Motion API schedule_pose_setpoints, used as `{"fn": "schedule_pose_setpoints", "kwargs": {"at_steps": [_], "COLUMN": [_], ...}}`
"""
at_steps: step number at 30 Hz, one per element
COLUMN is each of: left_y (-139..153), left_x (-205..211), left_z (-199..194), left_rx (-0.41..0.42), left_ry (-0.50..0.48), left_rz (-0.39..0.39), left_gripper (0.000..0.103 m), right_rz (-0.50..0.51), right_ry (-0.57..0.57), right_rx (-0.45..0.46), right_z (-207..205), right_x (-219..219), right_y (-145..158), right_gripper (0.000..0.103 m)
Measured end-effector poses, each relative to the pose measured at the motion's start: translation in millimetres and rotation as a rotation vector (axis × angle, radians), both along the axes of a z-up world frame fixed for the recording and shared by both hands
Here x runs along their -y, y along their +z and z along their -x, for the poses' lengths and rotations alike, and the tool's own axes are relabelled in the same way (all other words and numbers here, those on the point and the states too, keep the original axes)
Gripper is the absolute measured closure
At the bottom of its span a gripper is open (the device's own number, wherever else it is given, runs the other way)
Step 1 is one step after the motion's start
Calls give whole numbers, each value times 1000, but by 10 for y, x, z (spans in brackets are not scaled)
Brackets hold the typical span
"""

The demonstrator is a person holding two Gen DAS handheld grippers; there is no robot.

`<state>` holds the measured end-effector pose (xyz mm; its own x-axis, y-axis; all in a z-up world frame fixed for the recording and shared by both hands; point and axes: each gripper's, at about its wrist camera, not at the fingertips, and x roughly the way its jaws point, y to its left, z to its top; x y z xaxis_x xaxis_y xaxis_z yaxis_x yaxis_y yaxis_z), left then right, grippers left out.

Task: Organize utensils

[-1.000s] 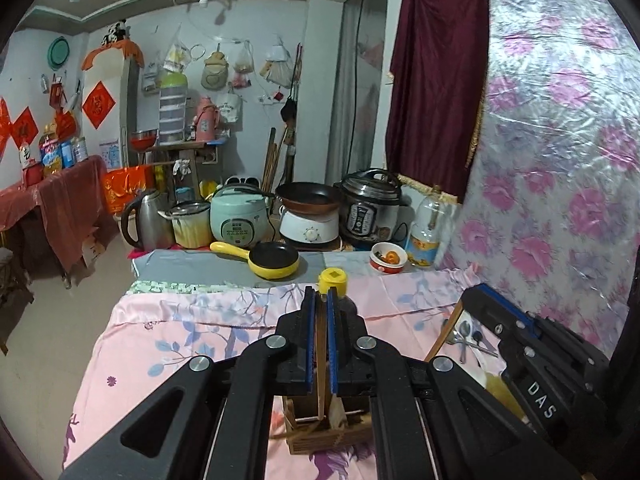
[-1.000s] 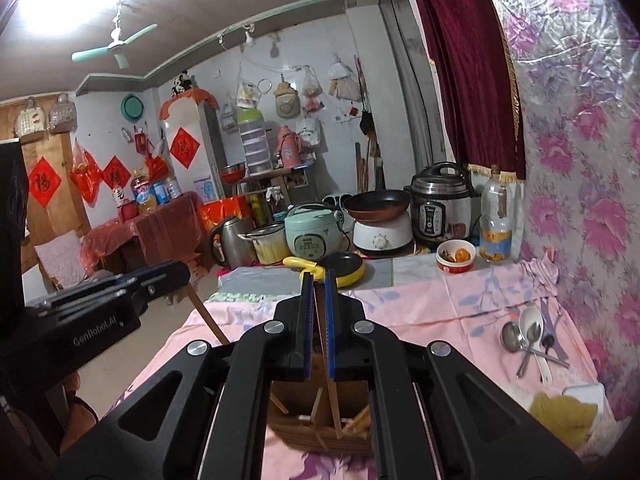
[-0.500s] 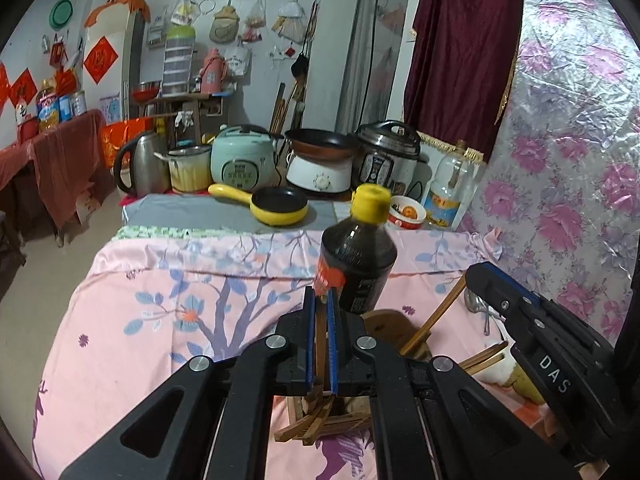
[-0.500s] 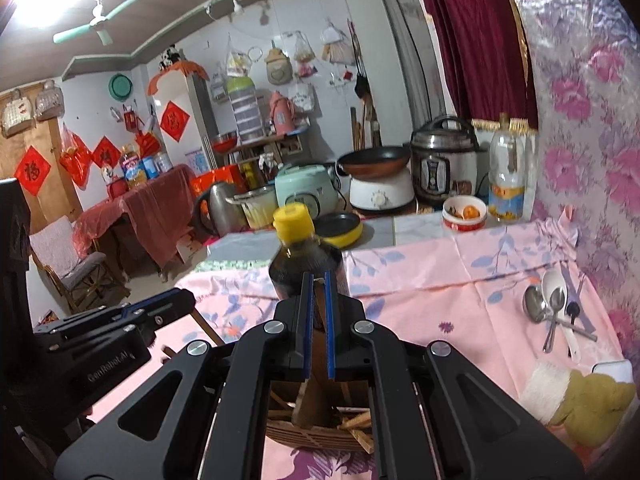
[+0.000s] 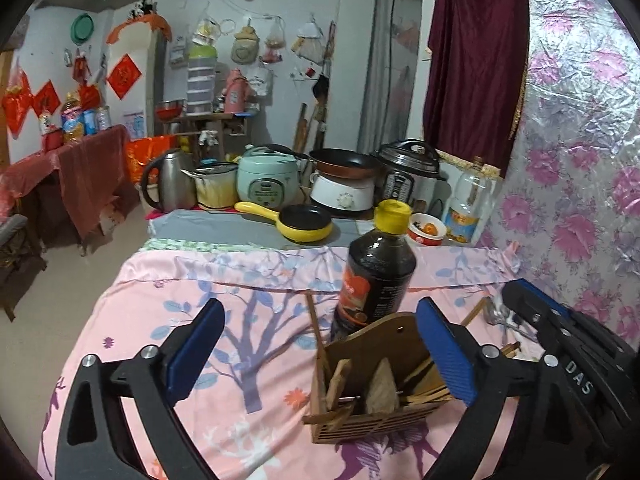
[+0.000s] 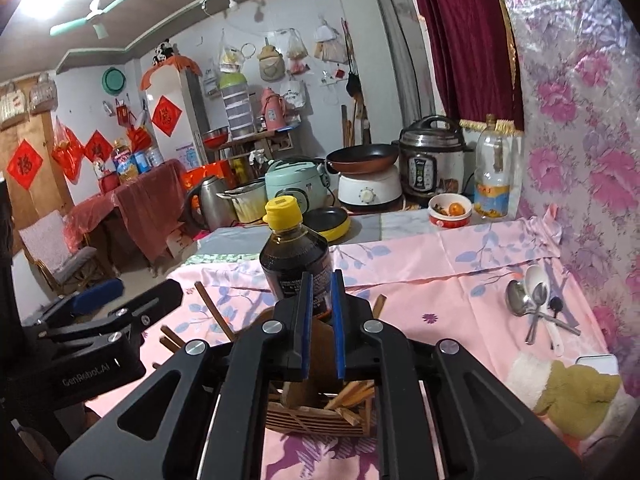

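Observation:
A wooden utensil holder (image 5: pixel 376 392) stands on the pink floral tablecloth (image 5: pixel 200 320) and holds several wooden utensils and chopsticks (image 5: pixel 316 332). It also shows in the right wrist view (image 6: pixel 320 408). My left gripper (image 5: pixel 320 356) is wide open and empty just left of the holder. My right gripper (image 6: pixel 320 320) hangs right above the holder with its jaws a narrow gap apart and nothing between them. Metal and white spoons (image 6: pixel 536 304) lie at the right of the table.
A dark sauce bottle (image 5: pixel 376 276) with a yellow cap stands just behind the holder. A yellow-green cloth (image 6: pixel 572 388) lies at the right front. A yellow pan (image 5: pixel 304 224), cookers, a kettle, a bowl and an oil bottle (image 5: pixel 468 204) line the far end.
My left gripper has opened wide and let go of a wooden utensil, which now rests in the holder. My right gripper's jaws have parted slightly. Both cameras pulled back.

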<state>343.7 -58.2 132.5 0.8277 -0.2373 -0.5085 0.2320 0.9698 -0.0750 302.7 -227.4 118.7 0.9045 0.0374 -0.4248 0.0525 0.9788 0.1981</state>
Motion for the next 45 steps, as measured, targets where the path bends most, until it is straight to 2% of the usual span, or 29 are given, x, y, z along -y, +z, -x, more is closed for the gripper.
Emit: {"fn": "schedule_pose_setpoints", "kwargs": {"at_steps": [5,6,7,10,14,19,23,28,36,45], "left_y": [-55,-69,-78,-122,-174,-229,-267,-316,-362,-357], "left_x": [-48,-61,-68,-75,-56,-77,-72,-65,-86,12], "left_z": [60,93,117,221,360,552,687,814,985,1117], "left_rx": [6,16,24,52,74,84,98,85,48,54], "left_ry": [48,62,68,95,113,129,142,154,159,155], "left_rz": [-22,-33,-40,-80,-130,-126,-142,-149,-127,-156], "left_gripper": [6,6,6,6,5,5,5,5,5,5], "right_rz": [29,33,34,35,77,109,92,50,-30,20], "right_ry": [-23,-32,-39,-73,-97,-112,-121,-141,-197,-198], "right_rx": [5,11,16,58,94,112,119,98,33,18], "right_z": [81,108,133,252,388,553,681,810,1046,1153], "right_x": [-16,-16,-16,-8,-61,-144,-133,-60,106,19], "right_y": [-35,-35,-32,-17,-5,-1,-11,-96,-267,-321], "right_gripper": [88,78,63,35,34,34,34,30,30,30]}}
